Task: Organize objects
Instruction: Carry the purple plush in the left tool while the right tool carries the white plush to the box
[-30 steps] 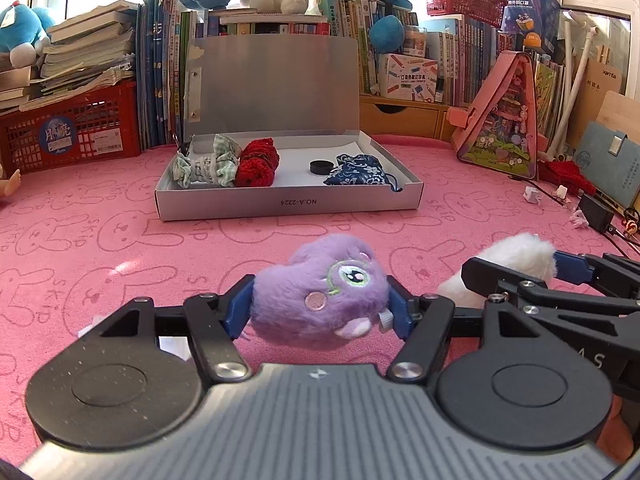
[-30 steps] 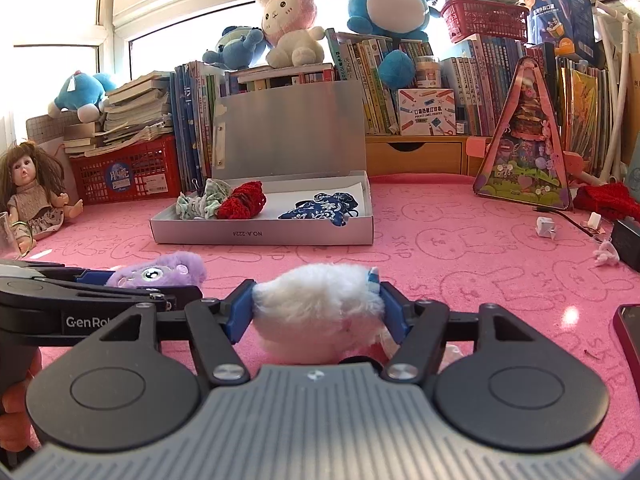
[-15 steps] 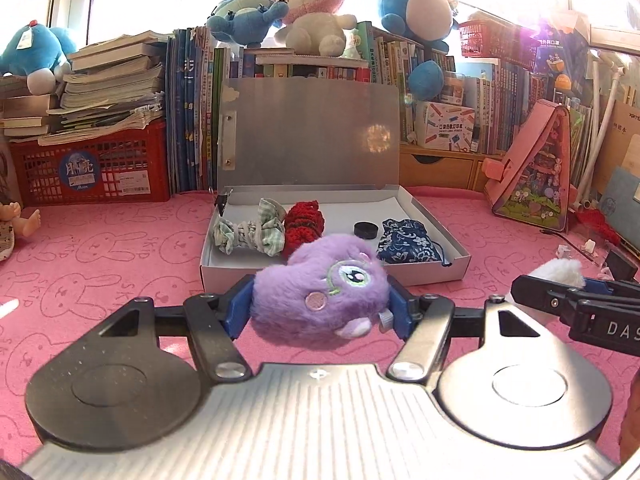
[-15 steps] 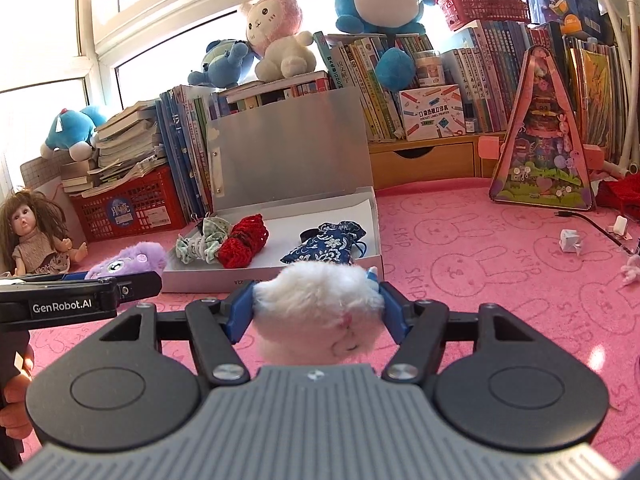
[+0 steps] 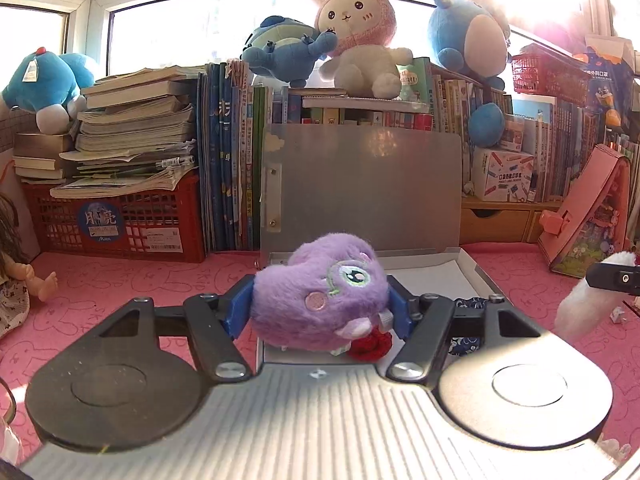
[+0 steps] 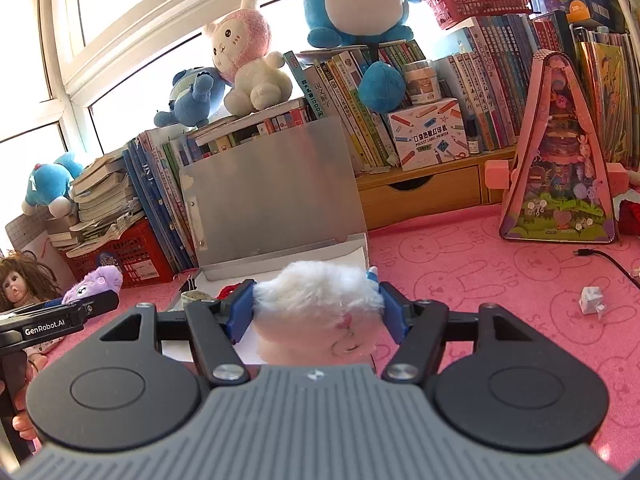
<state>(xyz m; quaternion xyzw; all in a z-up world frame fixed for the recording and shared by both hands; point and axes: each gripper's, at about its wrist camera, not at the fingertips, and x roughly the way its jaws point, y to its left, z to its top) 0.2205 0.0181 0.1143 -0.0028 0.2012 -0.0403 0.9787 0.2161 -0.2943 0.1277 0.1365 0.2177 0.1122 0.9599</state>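
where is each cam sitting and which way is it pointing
Left wrist: on the left gripper, looking along its fingers at the open box and bookshelf; holds the purple plush.
Right wrist: on the right gripper, facing the same box from the right; holds the white plush; a hand shows at left.
Shared: box, bunny plush, each other's gripper.

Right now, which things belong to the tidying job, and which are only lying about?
Job: purple plush in left gripper; white plush in right gripper; open box.
Lying about: doll; red basket; pink toy house.
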